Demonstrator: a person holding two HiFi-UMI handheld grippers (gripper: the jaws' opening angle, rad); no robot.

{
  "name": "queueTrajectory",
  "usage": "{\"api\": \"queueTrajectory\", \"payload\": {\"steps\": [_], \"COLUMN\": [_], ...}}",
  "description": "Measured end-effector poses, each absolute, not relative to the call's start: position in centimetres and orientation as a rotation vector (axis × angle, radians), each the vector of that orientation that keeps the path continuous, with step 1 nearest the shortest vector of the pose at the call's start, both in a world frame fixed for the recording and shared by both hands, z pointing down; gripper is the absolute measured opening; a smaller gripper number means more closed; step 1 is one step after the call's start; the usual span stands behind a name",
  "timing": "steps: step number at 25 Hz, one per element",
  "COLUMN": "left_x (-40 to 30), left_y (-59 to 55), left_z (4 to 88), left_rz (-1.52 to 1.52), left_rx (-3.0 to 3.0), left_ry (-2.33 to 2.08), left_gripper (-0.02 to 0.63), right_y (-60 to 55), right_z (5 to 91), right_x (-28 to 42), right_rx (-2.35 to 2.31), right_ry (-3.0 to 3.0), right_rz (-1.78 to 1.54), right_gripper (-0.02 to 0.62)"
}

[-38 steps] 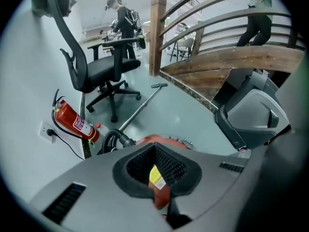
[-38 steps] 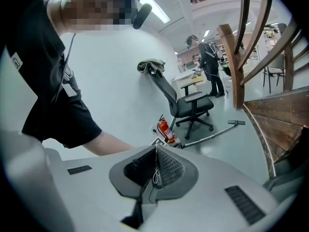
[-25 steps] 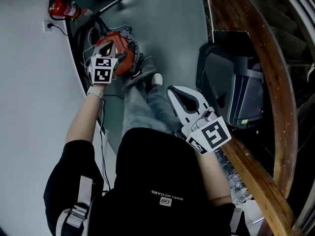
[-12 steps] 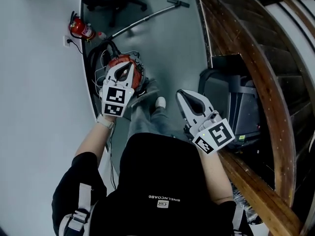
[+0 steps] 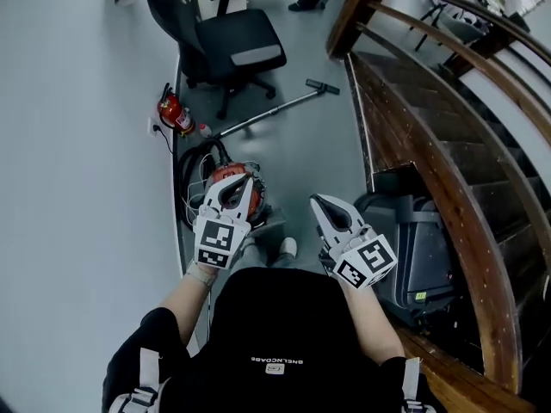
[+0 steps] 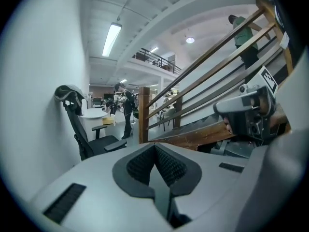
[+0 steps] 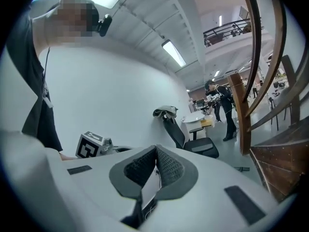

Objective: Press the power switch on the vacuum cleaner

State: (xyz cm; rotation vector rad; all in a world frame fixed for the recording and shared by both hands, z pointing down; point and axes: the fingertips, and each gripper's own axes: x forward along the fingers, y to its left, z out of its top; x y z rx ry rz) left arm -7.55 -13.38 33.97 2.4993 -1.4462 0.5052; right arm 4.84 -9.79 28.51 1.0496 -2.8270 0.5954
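Head view: high up, aimed steeply down at the floor (image 5: pixel 318 136). Both gripper views: low, near level, facing the office chair (image 5: pixel 234 46) and wooden staircase (image 5: pixel 351 11). All three views share these.

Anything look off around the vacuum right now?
Nothing spilled or damaged. The vacuum cleaner sits by the wall with loose cables bunched beside it; its wand lies flat across the floor. Left gripper and right gripper are shut, empty.
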Motion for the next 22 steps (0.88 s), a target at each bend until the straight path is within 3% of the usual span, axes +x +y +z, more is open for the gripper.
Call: {"api": "queueTrajectory", "payload": {"steps": [13, 22], "left_x": [-8.3, -9.5], "left_y": [-8.2, -6.2], "left_z": [25.6, 25.2], "left_rz": [0.359, 0.322], "left_rx": [2.490, 2.436], "left_ry": [-1.553, -1.641], "left_gripper": [0.015, 0.015], "right_y": [-8.8, -7.2], "right_z": [23.7, 23.4], "right_x": [4.0, 2.7], "right_rx": [1.008, 0.904], "right_ry": [-3.004, -3.051], "right_rz": [0.567, 0.565], "right_gripper": [0.028, 0.028]}}
